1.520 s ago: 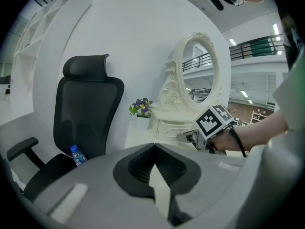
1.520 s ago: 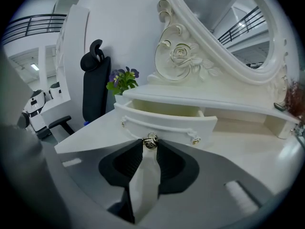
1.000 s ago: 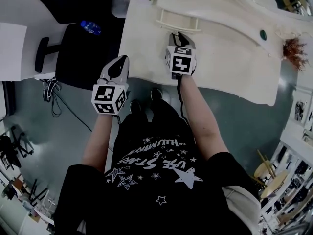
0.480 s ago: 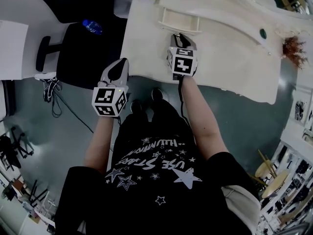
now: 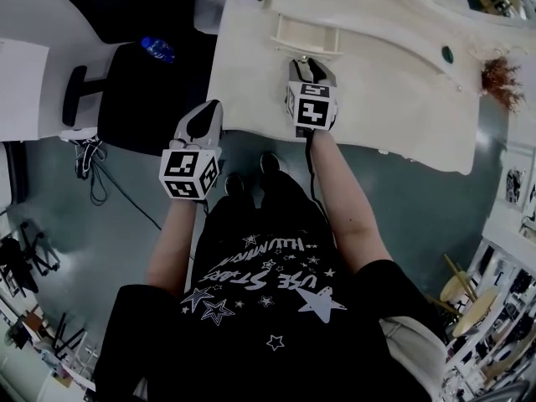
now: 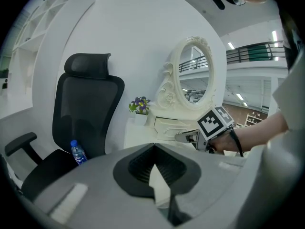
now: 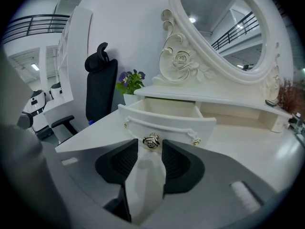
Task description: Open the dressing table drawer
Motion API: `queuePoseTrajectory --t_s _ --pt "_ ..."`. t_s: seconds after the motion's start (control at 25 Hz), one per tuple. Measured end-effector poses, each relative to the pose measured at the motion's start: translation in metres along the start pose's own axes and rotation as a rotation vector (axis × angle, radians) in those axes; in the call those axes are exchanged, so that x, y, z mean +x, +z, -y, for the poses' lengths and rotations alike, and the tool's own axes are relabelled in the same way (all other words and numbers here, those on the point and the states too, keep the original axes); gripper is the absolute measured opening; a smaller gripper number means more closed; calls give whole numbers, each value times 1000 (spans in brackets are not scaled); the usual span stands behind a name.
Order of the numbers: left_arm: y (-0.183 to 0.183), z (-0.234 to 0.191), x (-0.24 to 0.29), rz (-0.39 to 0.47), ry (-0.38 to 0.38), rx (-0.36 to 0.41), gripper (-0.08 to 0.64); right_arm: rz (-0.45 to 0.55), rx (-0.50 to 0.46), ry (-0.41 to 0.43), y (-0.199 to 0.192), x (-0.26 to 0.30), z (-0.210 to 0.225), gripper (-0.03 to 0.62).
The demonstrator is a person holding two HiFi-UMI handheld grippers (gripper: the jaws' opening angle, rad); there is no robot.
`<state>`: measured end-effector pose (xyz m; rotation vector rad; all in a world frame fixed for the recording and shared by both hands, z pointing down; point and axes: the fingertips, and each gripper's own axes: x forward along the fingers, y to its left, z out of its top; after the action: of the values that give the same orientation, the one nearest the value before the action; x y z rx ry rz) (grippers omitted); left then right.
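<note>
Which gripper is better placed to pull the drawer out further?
The right gripper: jaws apart, the drawer knob right at their tips. The left gripper hangs beside the table, jaws together.

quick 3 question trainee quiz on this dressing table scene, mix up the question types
1. True or false: the drawer is shut.
2. What sits on the black chair? A) bottle B) mug C) book
3. Fill in: the right gripper has its jaws apart, aimed at the drawer's ____.
Key: 1 false; 2 A; 3 knob.
</note>
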<state>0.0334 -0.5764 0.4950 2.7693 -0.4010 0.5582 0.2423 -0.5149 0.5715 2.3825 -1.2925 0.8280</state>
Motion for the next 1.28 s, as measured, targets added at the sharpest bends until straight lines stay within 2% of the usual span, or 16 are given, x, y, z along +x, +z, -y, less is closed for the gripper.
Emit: queuePoseTrajectory --t_s 0.32,0.76,1.0,1.16,1.28 --pt "5 0 -24 28 -38 17 3 23 17 -45 3 -35 -1 190" --pt "-12 2 -77 56 -100 12 3 71 33 -126 -11 -126 -6 163" --pt "-18 13 -94 86 -33 -5 3 124 23 -80 -3 -151 -3 127" --pt "-22 43 -99 99 36 0 3 167 -1 -21 1 -167 11 29" --pt "-28 77 -100 121 99 -12 3 200 -40 56 0 -180 28 29"
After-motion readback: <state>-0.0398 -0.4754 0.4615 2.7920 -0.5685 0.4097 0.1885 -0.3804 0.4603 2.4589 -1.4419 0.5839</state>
